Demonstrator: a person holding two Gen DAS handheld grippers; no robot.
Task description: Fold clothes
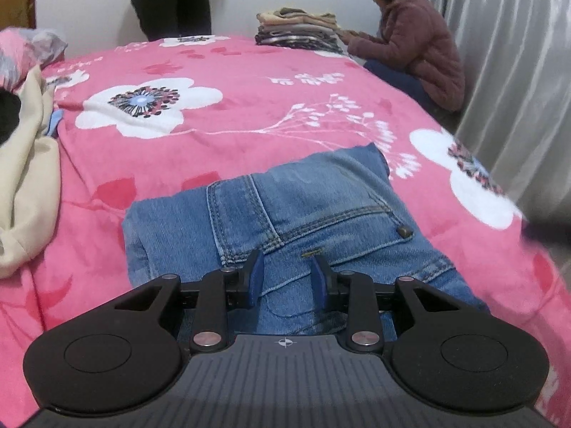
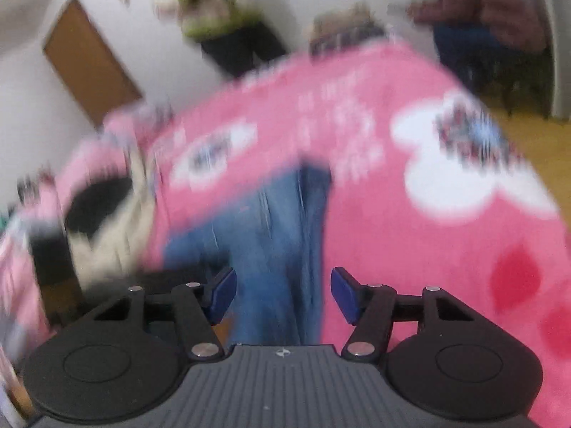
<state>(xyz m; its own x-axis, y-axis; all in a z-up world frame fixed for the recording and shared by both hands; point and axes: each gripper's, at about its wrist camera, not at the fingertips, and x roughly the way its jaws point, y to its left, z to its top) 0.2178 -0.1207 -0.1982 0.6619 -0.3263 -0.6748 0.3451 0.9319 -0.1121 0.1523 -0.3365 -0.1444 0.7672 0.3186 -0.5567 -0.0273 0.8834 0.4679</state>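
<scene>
Folded blue jeans [image 1: 321, 207] lie on the pink flowered bedspread [image 1: 214, 149], back pocket and rivet facing up. My left gripper [image 1: 287, 278] hovers low over their near edge, its blue pads a short way apart with denim showing in the gap; nothing looks pinched. The right wrist view is heavily blurred by motion. In it the jeans [image 2: 278, 232] run away from my right gripper [image 2: 283, 294], which stands wide open above their near end with nothing held.
A cream garment [image 1: 28, 185] is heaped at the bed's left edge. A stack of folded clothes [image 1: 299, 30] sits at the far end, beside a seated person [image 1: 417, 46]. Another person [image 1: 171, 0] stands by the wall. A grey curtain [image 1: 517, 71] hangs on the right.
</scene>
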